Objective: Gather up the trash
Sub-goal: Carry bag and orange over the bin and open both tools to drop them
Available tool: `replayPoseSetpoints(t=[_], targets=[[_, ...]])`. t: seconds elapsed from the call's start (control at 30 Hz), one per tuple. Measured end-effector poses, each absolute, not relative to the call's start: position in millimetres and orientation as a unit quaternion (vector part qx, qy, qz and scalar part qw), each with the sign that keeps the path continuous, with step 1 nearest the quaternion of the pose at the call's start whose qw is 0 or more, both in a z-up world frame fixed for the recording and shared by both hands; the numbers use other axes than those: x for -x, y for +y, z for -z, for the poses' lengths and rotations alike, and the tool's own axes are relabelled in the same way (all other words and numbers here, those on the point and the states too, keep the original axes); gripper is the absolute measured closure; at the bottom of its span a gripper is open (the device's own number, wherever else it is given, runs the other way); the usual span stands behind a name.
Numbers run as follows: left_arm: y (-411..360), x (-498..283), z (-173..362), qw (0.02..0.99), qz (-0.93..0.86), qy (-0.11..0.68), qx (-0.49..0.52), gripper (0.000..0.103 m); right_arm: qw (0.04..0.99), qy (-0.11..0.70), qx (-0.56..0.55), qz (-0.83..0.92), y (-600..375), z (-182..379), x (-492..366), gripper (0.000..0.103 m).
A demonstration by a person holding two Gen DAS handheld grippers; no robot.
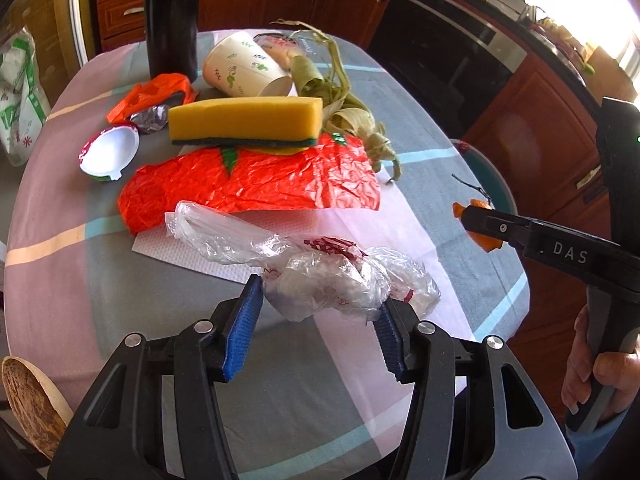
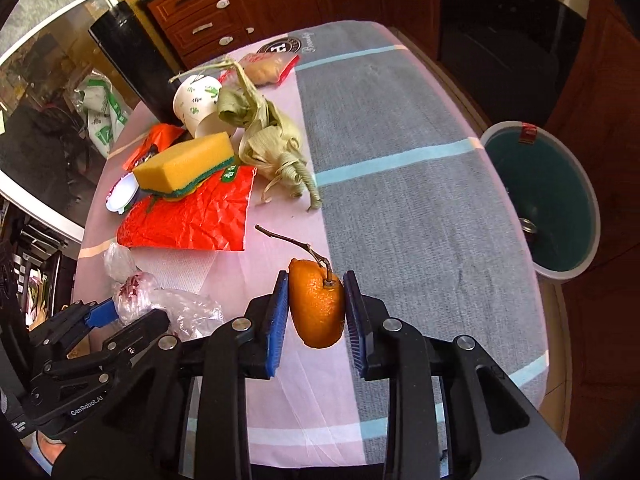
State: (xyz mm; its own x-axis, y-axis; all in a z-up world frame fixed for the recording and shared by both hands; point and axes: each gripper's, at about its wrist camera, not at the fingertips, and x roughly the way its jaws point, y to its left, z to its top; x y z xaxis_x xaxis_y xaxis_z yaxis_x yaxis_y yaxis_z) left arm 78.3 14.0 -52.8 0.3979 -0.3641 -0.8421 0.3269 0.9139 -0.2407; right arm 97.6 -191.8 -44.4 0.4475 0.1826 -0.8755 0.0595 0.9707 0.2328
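Orange peel (image 2: 318, 312) upright, stem up — pinched in right fingers (image 2: 280, 328); left fingers (image 1: 244, 328) clamp plastic bag (image 1: 336, 276).

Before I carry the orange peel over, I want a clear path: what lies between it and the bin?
Only bare tablecloth between the peel and the bin beside the table, in the right wrist view.

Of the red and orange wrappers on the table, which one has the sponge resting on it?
The large crinkled red wrapper in the middle: the yellow sponge overlaps its far edge. The small orange wrapper lies bare, left of the sponge.
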Motion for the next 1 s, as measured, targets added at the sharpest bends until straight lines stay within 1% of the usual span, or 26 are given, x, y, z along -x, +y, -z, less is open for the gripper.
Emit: replayPoseSetpoints(t=[0.17, 0.6, 0.8, 1.0], targets=[[-7, -76, 42, 0.840, 0.216, 0.499, 0.001, 0.048, 0.851, 0.509, -0.125, -0.027, -211, 33, -90, 0.077], [-54, -79, 17, 0.847, 0.236, 0.476, -0.036, 0.048, 0.858, 0.488, -0.158, 0.001, -263, 26, -76, 0.076], [-92, -88, 10, 0.844, 0.250, 0.470, -0.061, 0.048, 0.866, 0.473, -0.163, 0.023, -297, 18, -72, 0.076], [-135, -96, 8, 0.838, 0.265, 0.468, -0.093, 0.048, 0.865, 0.466, -0.181, 0.040, -333, 23, -71, 0.076]])
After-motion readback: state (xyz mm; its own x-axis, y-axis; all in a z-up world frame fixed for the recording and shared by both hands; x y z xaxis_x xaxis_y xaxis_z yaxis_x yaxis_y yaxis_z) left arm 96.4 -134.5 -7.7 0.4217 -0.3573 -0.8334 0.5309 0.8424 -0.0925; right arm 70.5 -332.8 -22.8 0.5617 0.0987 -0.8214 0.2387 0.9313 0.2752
